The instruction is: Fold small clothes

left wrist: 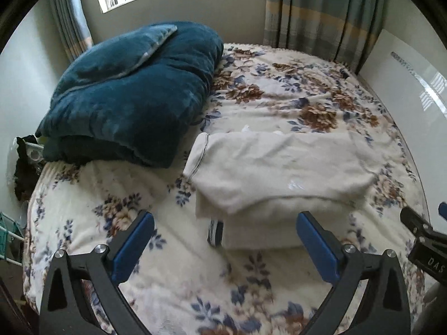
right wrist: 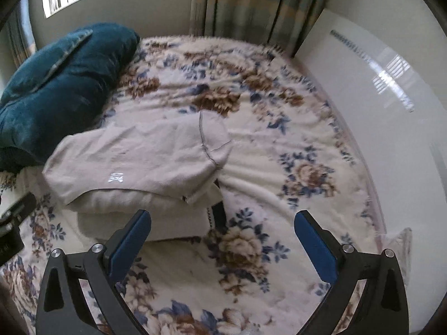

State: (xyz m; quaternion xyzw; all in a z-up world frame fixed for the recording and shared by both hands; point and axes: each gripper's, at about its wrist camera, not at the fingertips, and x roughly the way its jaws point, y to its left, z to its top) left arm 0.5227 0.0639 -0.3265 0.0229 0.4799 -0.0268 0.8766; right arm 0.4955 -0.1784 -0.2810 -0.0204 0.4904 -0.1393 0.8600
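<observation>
A cream garment (left wrist: pixel 279 167) lies folded on the floral bed cover, its upper layer laid over a thicker lower layer with a dark striped band at one end. It also shows in the right wrist view (right wrist: pixel 134 162), with a small pale logo on top. My left gripper (left wrist: pixel 226 231) is open and empty, just in front of the garment's near edge. My right gripper (right wrist: pixel 223 229) is open and empty, in front of the garment's right end. The right gripper's body shows at the far right of the left wrist view (left wrist: pixel 424 240).
A folded dark teal blanket (left wrist: pixel 131 92) sits on the bed's far left. A white glossy panel (right wrist: pixel 377 111) lines the bed's right side. Curtains (left wrist: pixel 321 14) and a window are at the back. The floral bed cover (right wrist: pixel 251 256) spreads around the garment.
</observation>
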